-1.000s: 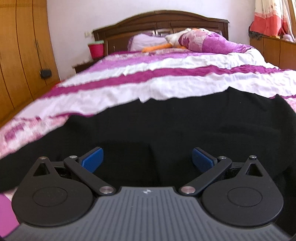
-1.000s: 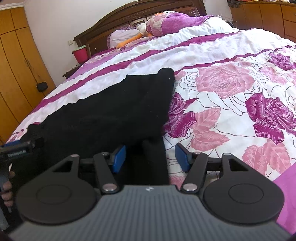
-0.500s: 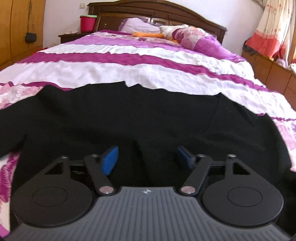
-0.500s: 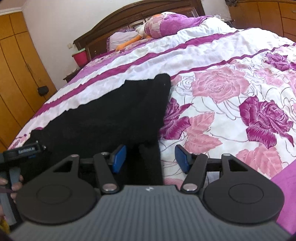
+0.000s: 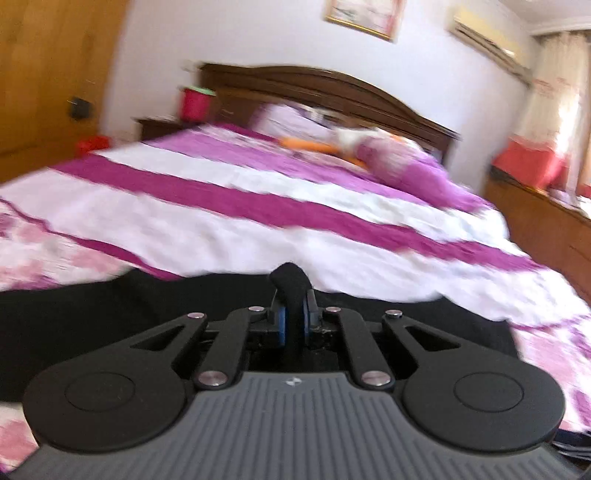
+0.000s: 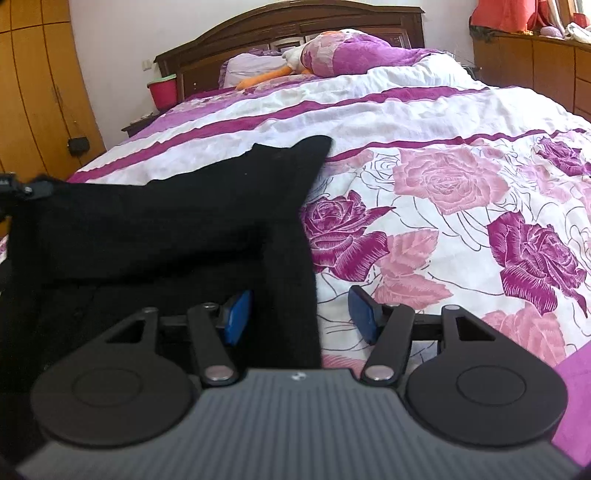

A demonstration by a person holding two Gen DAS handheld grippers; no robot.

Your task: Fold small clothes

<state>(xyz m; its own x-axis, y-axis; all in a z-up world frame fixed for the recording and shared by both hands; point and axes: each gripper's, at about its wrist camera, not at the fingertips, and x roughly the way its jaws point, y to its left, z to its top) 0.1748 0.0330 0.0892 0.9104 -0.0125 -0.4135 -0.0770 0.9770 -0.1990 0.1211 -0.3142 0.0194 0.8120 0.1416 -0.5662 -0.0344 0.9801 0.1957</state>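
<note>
A black garment lies spread on the flowered bedspread. My left gripper is shut on a fold of this black cloth, which stands up as a small loop between the blue pads and is lifted off the bed. In the right wrist view the left gripper shows at the far left edge, holding up the garment's left corner. My right gripper is open low over the garment's near right edge. A strip of black cloth lies between its jaws, against the left pad only.
Pillows and a stuffed toy lie by the dark wooden headboard. A red bucket stands on the nightstand at the left. A wooden wardrobe lines the left wall and low cabinets the right.
The left jaws have gone from wide open to shut on a fold of the black garment and have lifted it, with the view rolling and blurring. The right gripper has stayed put.
</note>
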